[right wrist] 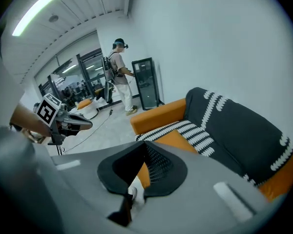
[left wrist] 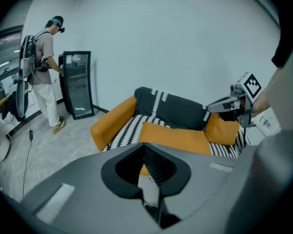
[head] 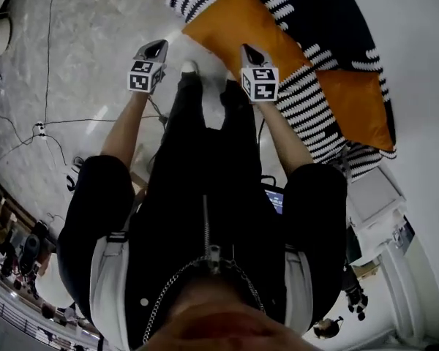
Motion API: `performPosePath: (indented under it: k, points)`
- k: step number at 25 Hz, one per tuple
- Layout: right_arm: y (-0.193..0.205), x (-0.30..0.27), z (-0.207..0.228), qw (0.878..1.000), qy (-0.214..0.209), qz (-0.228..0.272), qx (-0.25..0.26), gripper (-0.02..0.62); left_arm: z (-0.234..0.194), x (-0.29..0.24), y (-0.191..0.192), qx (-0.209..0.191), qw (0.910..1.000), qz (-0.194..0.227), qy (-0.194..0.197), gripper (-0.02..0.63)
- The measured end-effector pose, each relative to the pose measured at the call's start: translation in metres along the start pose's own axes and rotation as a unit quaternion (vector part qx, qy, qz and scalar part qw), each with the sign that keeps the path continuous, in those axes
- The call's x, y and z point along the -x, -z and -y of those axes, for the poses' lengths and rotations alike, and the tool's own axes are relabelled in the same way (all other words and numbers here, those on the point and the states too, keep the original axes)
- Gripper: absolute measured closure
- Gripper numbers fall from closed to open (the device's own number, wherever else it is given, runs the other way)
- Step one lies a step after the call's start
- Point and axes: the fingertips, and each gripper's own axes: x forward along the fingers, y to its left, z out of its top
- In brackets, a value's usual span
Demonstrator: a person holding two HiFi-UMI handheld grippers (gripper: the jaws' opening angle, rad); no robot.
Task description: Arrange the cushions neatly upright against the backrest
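A big cushion (left wrist: 173, 138) lies flat on the seat of the sofa (left wrist: 112, 122), in front of the backrest. A small cushion (left wrist: 220, 129) sits at the sofa's right end. Left of the sofa, a cabinet (left wrist: 77, 84) stands against the wall. A person (left wrist: 44, 67) stands just left of the cabinet.

Black zip jacket (head: 205, 174) with silver chain (head: 172, 287); grey left gripper (head: 159, 44) and right gripper (head: 246, 49) bear black-and-white marker cubes (head: 145, 76).

No text, label, brand or number can be read anywhere.
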Motion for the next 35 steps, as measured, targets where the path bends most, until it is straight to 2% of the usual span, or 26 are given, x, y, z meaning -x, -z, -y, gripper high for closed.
performPosePath:
  k: [3,6,10,13,16,20,22,23,27,31,35]
  points:
    - [0.014,0.008,0.002,0.998,0.057,0.003,-0.04,0.592,-0.011,-0.018,-0.004,-0.053,0.9979,-0.013,0.035,0.597]
    - [0.035,0.026,0.004,0.99,0.117,0.006,-0.081,0.592,-0.013,-0.038,-0.006,-0.109,0.9903,-0.028,0.081,0.597]
    - [0.059,0.035,0.011,0.977,0.17,0.005,-0.126,0.592,-0.022,-0.064,-0.012,-0.136,0.9835,-0.039,0.113,0.597]
    - [0.09,0.05,0.022,0.965,0.208,0.001,-0.162,0.592,-0.015,-0.088,-0.007,-0.158,0.9783,-0.053,0.123,0.597]
    - [0.133,0.069,0.016,0.952,0.239,-0.017,-0.192,0.592,-0.006,-0.097,0.021,-0.173,0.9725,-0.079,0.134,0.595]
    - [0.172,0.067,0.017,0.925,0.288,-0.018,-0.246,0.592,-0.026,-0.123,0.035,-0.184,0.9704,-0.085,0.132,0.595]
    - [0.195,0.07,0.02,0.916,0.306,-0.024,-0.259,0.592,-0.032,-0.133,0.046,-0.195,0.9683,-0.093,0.125,0.595]
    - [0.206,0.071,0.022,0.915,0.31,-0.031,-0.256,0.592,-0.034,-0.139,0.052,-0.204,0.9663,-0.099,0.123,0.595]
    - [0.246,0.056,0.021,0.928,0.299,-0.074,-0.207,0.592,-0.047,-0.165,0.076,-0.241,0.9548,-0.127,0.119,0.595]
    - [0.29,0.051,0.021,0.921,0.304,-0.1,-0.223,0.592,-0.053,-0.181,0.098,-0.259,0.9482,-0.142,0.116,0.595]
    - [0.314,0.05,0.014,0.924,0.3,-0.139,-0.191,0.592,-0.052,-0.197,0.122,-0.265,0.9442,-0.152,0.123,0.595]
